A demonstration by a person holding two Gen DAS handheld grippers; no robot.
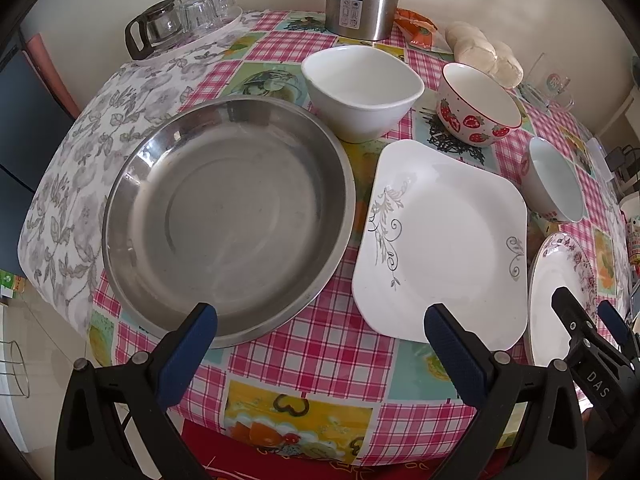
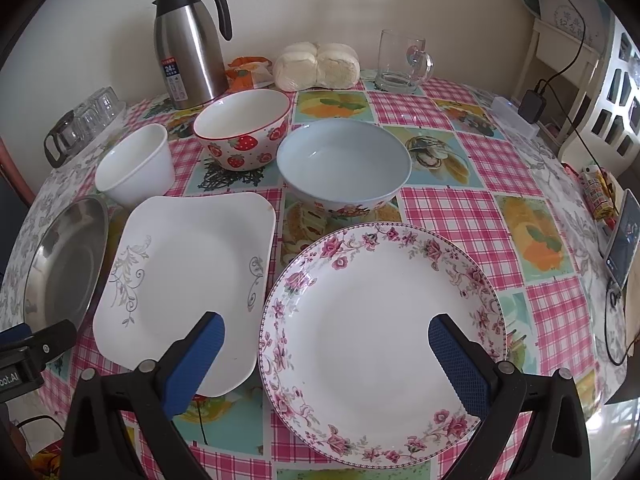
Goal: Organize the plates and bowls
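A round steel plate (image 1: 228, 220) lies at the table's left, a square white plate with grey scrollwork (image 1: 444, 240) beside it, and a round plate with a pink floral rim (image 2: 380, 340) at the right. Behind them stand a square white bowl (image 1: 360, 92), a strawberry bowl (image 1: 478, 104) and a pale blue bowl (image 2: 344, 164). My left gripper (image 1: 320, 328) hangs open above the near edge, between the steel and square plates, holding nothing. Over the floral plate's near half my right gripper (image 2: 326, 340) is open and empty.
A steel thermos jug (image 2: 190, 48) stands at the back, with an orange packet (image 2: 246, 70), wrapped white buns (image 2: 316, 64) and a glass mug (image 2: 402, 62). A tray of upturned glasses (image 1: 188, 16) sits back left. A phone (image 2: 622, 240) and cables lie at the right edge.
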